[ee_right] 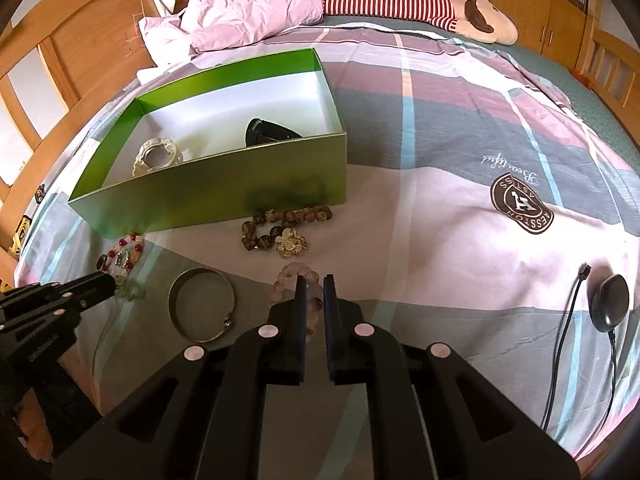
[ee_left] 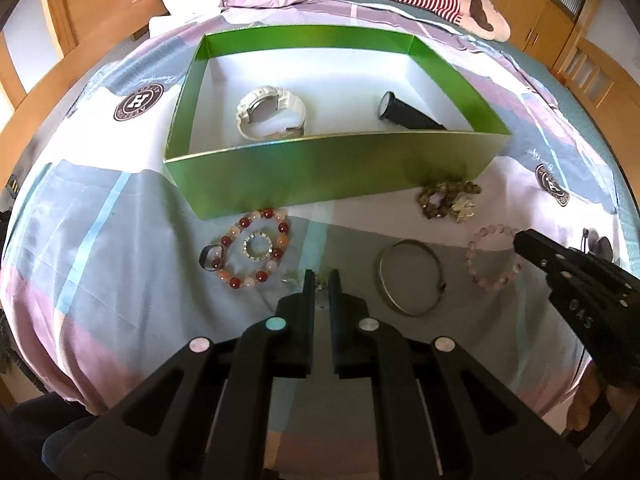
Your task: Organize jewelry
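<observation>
your left gripper [ee_left: 321, 276] narrowly parted over a small greenish trinket [ee_right: 130, 289], gripping nothing, your right gripper [ee_right: 312, 282] likewise parted above the pink bead bracelet [ee_left: 493, 256], two watches in the green box [ee_left: 320, 168], bangle [ee_left: 412, 278] between your grippers

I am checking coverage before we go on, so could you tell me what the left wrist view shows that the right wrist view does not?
Only the left wrist view shows the dark ring beside the red bead bracelet clearly, plus the sparkly ring inside it. Only the right wrist view shows the black puck and its cable in full. Both show the green box, white watch, black watch, bangle and pink bracelet.
</observation>
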